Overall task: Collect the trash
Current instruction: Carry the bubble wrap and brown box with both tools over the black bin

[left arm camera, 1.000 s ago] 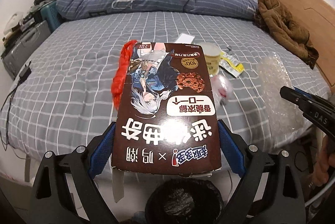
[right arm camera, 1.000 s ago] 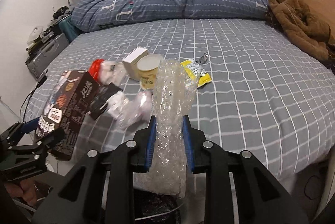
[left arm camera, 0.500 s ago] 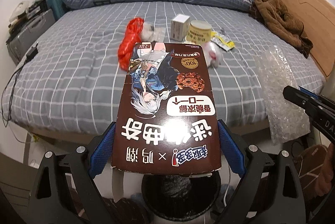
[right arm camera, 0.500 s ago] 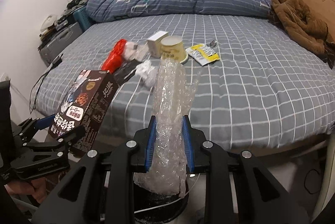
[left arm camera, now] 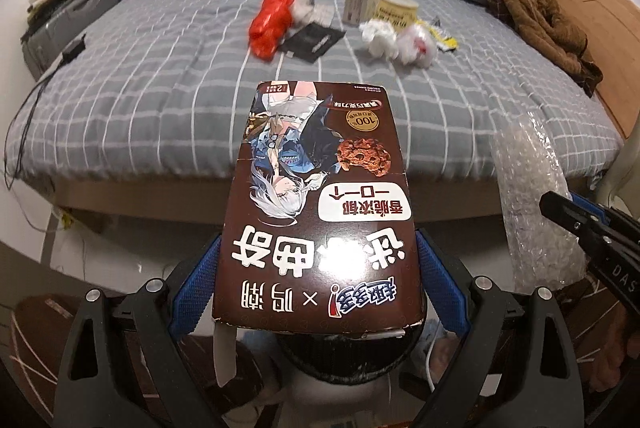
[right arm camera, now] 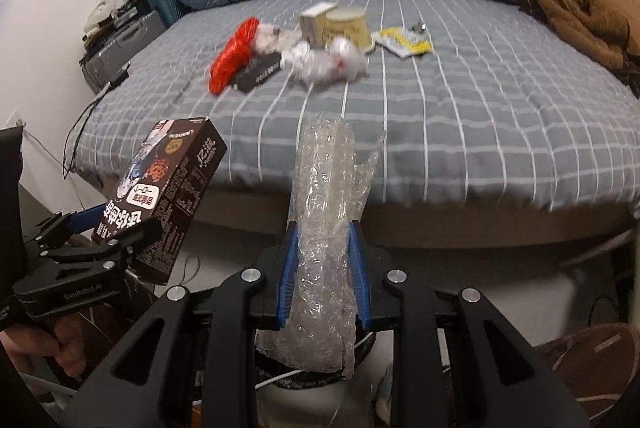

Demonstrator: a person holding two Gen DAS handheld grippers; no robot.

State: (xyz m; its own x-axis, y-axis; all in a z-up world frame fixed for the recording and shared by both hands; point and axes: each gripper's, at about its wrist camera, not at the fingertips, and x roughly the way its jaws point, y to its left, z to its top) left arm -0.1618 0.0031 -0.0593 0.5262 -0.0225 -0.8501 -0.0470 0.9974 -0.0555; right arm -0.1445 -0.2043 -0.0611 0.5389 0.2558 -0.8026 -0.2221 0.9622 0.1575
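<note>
The trash bin point(left arm camera: 348, 364) lies directly under both loads: left hand-held gripper point(left arm camera: 318, 292) clamps the cookie box point(left arm camera: 320, 212) lengthwise, right hand-held gripper point(right arm camera: 323, 280) pinches upright bubble wrap point(right arm camera: 326, 228).

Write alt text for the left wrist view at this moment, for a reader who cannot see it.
The left gripper clamps a brown cookie box above a black-lined trash bin, beside the bed. At right, the right gripper holds bubble wrap. More litter lies on the bed: a red bag, cup and tissues.
</note>
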